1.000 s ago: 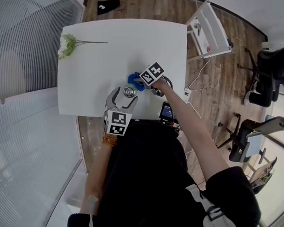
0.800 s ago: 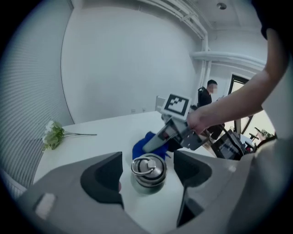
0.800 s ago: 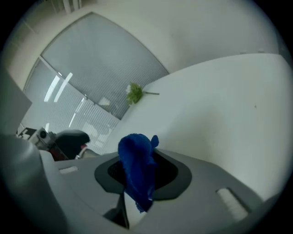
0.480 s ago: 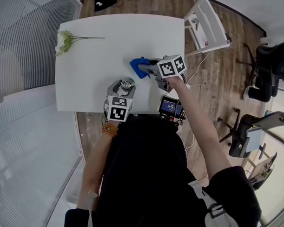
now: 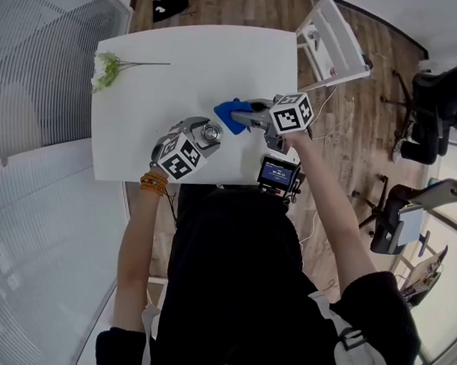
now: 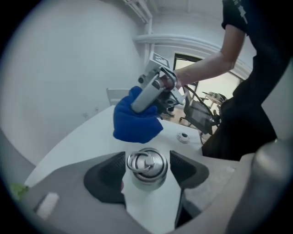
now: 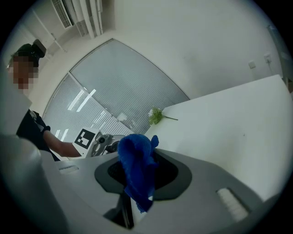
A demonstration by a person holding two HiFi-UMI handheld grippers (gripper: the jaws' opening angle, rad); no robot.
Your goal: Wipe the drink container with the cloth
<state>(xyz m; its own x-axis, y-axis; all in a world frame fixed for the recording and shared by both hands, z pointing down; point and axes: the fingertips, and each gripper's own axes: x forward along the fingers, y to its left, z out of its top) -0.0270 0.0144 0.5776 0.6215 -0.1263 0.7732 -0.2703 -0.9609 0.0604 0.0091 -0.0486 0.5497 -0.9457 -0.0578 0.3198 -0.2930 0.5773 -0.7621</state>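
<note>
Surroundings: table, flower, furniture, floor.
A white table (image 5: pixel 151 98) is standing on a wood floor (image 5: pixel 363 166), with a flower sprig (image 5: pixel 105 68) lying at its far left corner. A white rack (image 5: pixel 336 43) is standing just beside the table's right edge. A small screen (image 5: pixel 277 174) is glowing at the near edge. Black chairs (image 5: pixel 428 119) are sitting well apart at the right.

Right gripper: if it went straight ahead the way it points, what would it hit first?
Probably the drink can between the left gripper's jaws; the blue cloth in the right gripper would touch it first, though depth is unclear.
</note>
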